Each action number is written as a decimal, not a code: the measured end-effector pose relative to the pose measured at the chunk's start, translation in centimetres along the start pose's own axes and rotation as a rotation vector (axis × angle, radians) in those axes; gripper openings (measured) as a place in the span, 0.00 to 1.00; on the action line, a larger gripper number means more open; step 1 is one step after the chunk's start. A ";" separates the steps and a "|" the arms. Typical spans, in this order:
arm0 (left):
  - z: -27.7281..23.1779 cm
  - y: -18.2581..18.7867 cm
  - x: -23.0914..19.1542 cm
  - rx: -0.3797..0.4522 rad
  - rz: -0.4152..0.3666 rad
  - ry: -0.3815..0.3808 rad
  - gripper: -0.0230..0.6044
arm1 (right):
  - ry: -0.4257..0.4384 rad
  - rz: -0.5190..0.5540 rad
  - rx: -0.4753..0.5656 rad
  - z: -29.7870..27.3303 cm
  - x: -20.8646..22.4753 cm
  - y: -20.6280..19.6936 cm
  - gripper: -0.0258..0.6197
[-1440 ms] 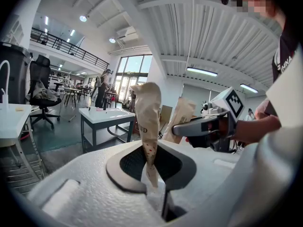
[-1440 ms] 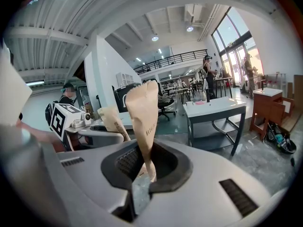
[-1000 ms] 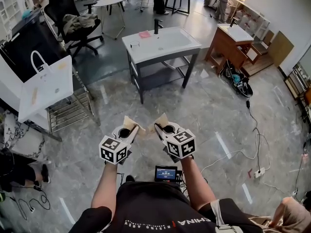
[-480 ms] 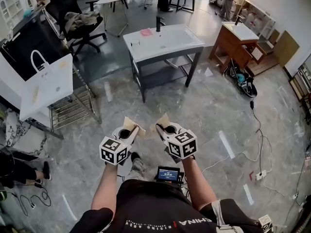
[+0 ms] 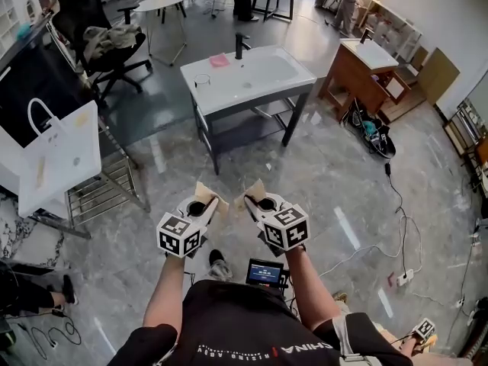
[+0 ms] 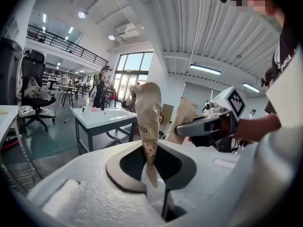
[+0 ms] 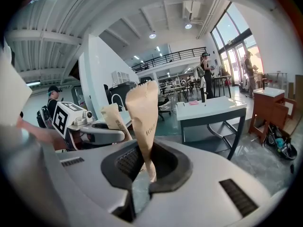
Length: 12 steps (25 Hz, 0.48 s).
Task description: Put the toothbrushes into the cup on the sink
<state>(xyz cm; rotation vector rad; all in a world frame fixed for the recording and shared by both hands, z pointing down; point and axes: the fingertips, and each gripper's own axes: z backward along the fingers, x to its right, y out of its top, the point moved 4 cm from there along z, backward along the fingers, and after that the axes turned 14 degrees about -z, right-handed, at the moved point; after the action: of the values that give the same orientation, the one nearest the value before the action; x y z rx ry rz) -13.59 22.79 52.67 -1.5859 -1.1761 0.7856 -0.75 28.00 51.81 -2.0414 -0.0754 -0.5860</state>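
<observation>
Toothbrush packet tight in left gripper jaws, second packet in right gripper

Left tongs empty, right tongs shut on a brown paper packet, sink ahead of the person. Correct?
No: the left tongs are not empty. The left gripper view shows them shut on a brown paper packet, just as the right tongs are shut on a second packet. The sink is ahead of the person.

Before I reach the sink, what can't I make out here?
Gripper views: paper hides what the left paper sleeve and right paper sleeve contain.
Head view: the cup is too small to tell if empty.
Head view: the pink item on the sink is too small to identify.
</observation>
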 end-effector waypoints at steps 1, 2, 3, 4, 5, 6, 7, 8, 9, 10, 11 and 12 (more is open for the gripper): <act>-0.5 0.3 -1.2 0.004 -0.002 -0.006 0.10 | -0.006 -0.001 0.006 -0.9 0.2 0.9 0.10; -0.9 0.6 -2.3 0.007 -0.005 -0.011 0.10 | -0.012 -0.003 0.011 -1.8 0.4 1.7 0.10; -1.3 0.9 -3.5 0.008 -0.008 -0.017 0.10 | -0.017 -0.007 0.014 -2.7 0.6 2.4 0.10; -1.6 1.1 -4.5 0.009 -0.011 -0.022 0.10 | -0.021 -0.011 0.015 -3.6 0.8 3.1 0.10; -1.9 1.2 -5.5 0.010 -0.013 -0.027 0.10 | -0.027 -0.014 0.016 -4.4 0.9 3.7 0.10; -2.1 1.3 -6.5 0.012 -0.011 -0.032 0.10 | -0.034 -0.017 0.016 -5.2 1.1 4.2 0.10; -2.3 1.5 -7.4 0.016 -0.005 -0.036 0.10 | -0.040 -0.018 0.017 -6.0 1.1 4.7 0.10; -2.4 1.6 -8.2 0.021 0.003 -0.039 0.10 | -0.045 -0.019 0.017 -6.6 1.1 5.2 0.10; -2.5 1.6 -9.0 0.026 0.009 -0.040 0.10 | -0.047 -0.018 0.016 -7.2 1.0 5.6 0.10; -2.6 1.7 -9.7 0.028 0.012 -0.040 0.10 | -0.049 -0.018 0.016 -7.8 0.9 5.9 0.10; -2.7 1.7 -10.4 0.030 0.013 -0.042 0.10 | -0.051 -0.017 0.014 -8.4 0.9 6.2 0.10; -2.9 1.6 -11.0 0.033 0.016 -0.044 0.10 | -0.053 -0.017 0.010 -8.9 0.8 6.4 0.10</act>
<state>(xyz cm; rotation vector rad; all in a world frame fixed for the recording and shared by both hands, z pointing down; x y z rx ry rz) -14.10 11.33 51.49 -1.5598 -1.1775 0.8497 -1.53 17.11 50.73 -2.0482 -0.1274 -0.5408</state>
